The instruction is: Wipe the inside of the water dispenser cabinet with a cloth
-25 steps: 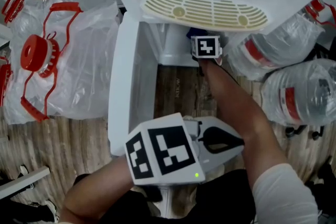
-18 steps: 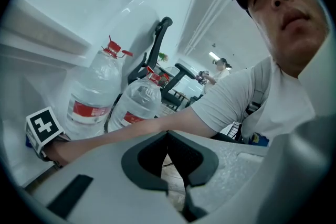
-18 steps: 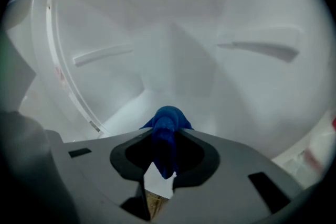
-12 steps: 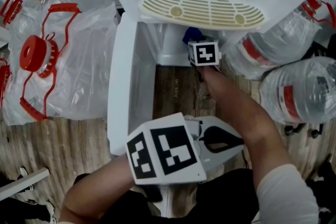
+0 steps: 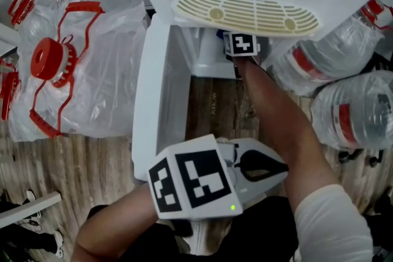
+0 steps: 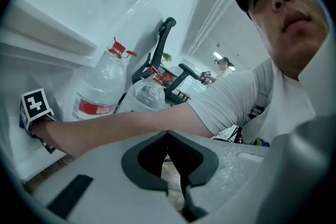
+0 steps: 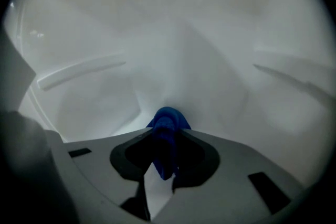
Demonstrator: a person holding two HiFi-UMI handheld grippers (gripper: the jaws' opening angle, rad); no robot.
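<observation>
The white dispenser cabinet (image 5: pixel 202 58) stands open below its cream drip tray (image 5: pixel 245 14), with the door (image 5: pixel 150 95) swung out to the left. My right gripper (image 7: pixel 167 136) reaches into the cabinet and is shut on a blue cloth (image 7: pixel 167 126), which presses against the white inner wall (image 7: pixel 173 55). In the head view only its marker cube (image 5: pixel 240 44) and a blue sliver of cloth (image 5: pixel 220 35) show. My left gripper (image 6: pixel 168 136) is held low near my body, away from the cabinet. It is shut, with nothing between its jaws.
Large water bottles with red caps, wrapped in clear bags (image 5: pixel 80 64), lie left of the door. More bottles (image 5: pixel 353 110) are crowded at the cabinet's right side. Wood-plank floor (image 5: pixel 215 107) runs in front of the opening.
My right gripper has pushed further into the cabinet with the cloth, so less blue shows under the drip tray. My left gripper has stayed where it was.
</observation>
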